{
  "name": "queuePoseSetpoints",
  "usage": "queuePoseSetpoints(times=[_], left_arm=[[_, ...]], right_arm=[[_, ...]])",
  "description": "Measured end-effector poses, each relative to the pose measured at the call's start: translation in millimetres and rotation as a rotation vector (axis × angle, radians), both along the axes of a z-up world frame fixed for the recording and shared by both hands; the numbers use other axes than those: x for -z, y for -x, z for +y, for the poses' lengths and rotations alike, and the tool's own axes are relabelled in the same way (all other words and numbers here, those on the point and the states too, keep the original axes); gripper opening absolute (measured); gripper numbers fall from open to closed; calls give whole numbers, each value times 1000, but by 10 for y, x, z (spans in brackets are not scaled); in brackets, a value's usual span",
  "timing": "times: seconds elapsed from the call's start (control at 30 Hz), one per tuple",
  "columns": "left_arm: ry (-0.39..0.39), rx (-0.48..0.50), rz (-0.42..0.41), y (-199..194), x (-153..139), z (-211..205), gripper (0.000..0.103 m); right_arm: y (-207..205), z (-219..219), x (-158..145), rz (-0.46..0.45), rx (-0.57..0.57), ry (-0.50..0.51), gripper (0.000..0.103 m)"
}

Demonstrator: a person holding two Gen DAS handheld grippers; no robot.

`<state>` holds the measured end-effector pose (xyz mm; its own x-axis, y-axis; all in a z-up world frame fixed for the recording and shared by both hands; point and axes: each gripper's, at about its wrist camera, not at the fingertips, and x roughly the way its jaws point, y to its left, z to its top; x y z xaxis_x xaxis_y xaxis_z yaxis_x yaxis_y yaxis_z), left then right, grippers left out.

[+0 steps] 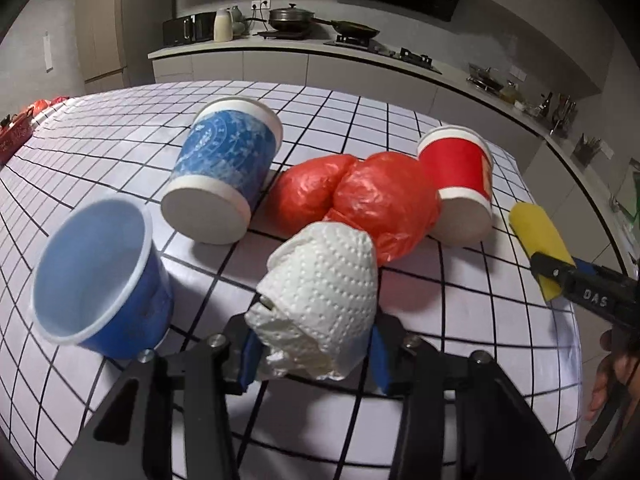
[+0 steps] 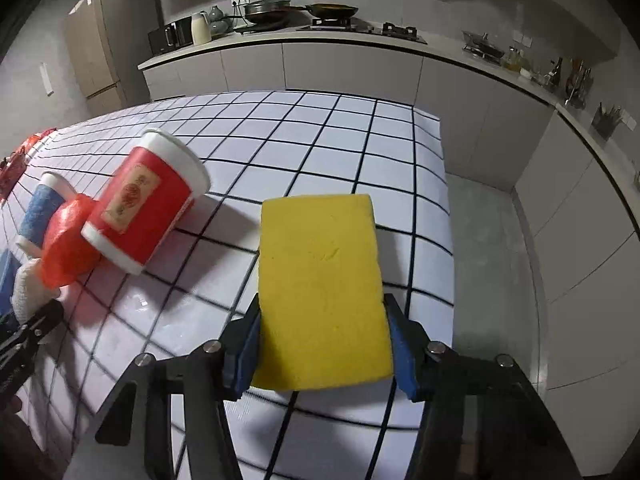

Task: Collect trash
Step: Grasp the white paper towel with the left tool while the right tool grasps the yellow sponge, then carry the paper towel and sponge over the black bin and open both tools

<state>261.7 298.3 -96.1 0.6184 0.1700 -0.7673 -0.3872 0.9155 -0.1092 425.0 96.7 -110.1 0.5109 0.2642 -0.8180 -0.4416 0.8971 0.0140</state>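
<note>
My left gripper point(image 1: 312, 354) is clamped on the paper wad point(image 1: 320, 300); my right gripper point(image 2: 322, 356) grips the yellow sponge point(image 2: 320, 292), long axis forward; red bag point(image 1: 360, 196) lies dead ahead of left, red cup point(image 1: 460, 184) nearer right.

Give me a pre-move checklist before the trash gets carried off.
1. Left gripper shut on the crumpled paper towel: ok.
2. Right gripper shut on the yellow sponge: ok.
3. Paper towel lifted off the checkered tablecloth: cannot tell.
4. Red plastic bag apart from the towel: cannot tell.
5. Trash bin in view: not ok.
6. Toppled red paper cup collected: not ok.
</note>
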Motion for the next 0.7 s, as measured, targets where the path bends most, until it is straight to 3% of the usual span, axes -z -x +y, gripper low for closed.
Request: queuePoseSetpoints(times=[0.7], left_arm=[[-7,38,-38,908,-154,-513,43]], right_arm=[[1325,-528,-400,-46,-56,-82,54]])
